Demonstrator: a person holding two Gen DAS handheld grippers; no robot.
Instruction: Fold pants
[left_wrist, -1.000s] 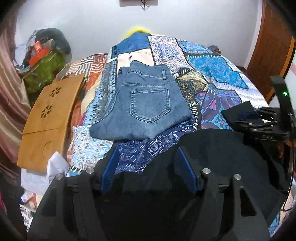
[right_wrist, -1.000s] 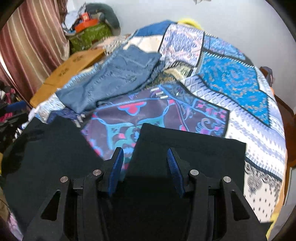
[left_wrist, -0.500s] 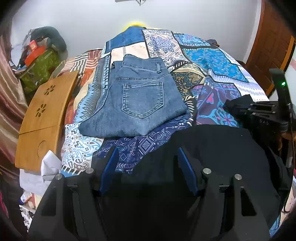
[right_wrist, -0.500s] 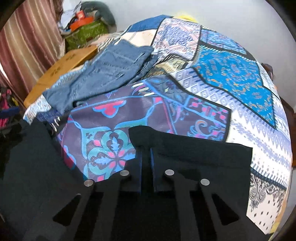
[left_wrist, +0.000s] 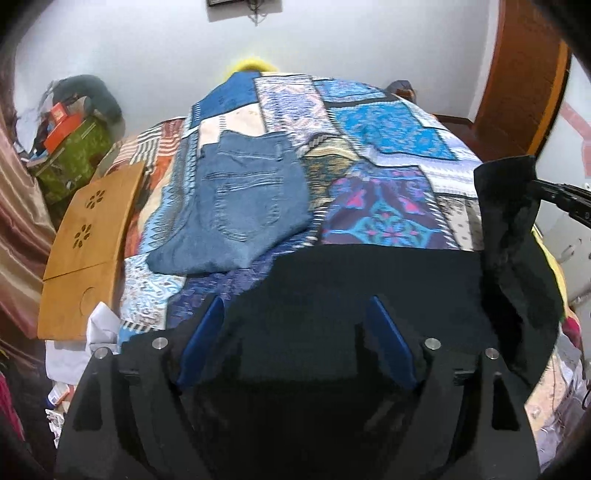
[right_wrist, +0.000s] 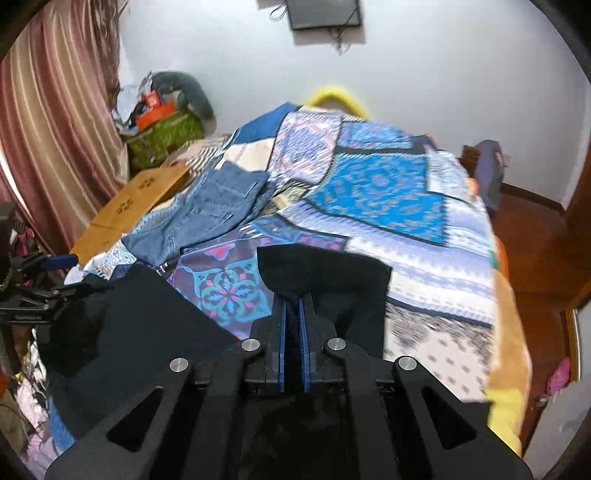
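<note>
Black pants (left_wrist: 369, 280) lie at the near edge of the bed; they also show in the right wrist view (right_wrist: 147, 332). My right gripper (right_wrist: 292, 306) is shut on one black pants corner (right_wrist: 288, 266) and holds it raised off the bed; that lifted fabric (left_wrist: 513, 206) hangs at the right of the left wrist view. My left gripper (left_wrist: 295, 314) is open, its blue pads on either side of the black fabric, not pinching it.
Folded blue jeans (left_wrist: 240, 206) lie on the patchwork bedspread (left_wrist: 388, 133) behind the black pants. A wooden lap board (left_wrist: 85, 240) leans at the bed's left. A green bag with clutter (left_wrist: 70, 151) stands by the curtain. A wooden door (left_wrist: 524, 74) is at right.
My right gripper closed on the black pants corner and lifted it up off the bed. My left gripper stayed open and moved little.
</note>
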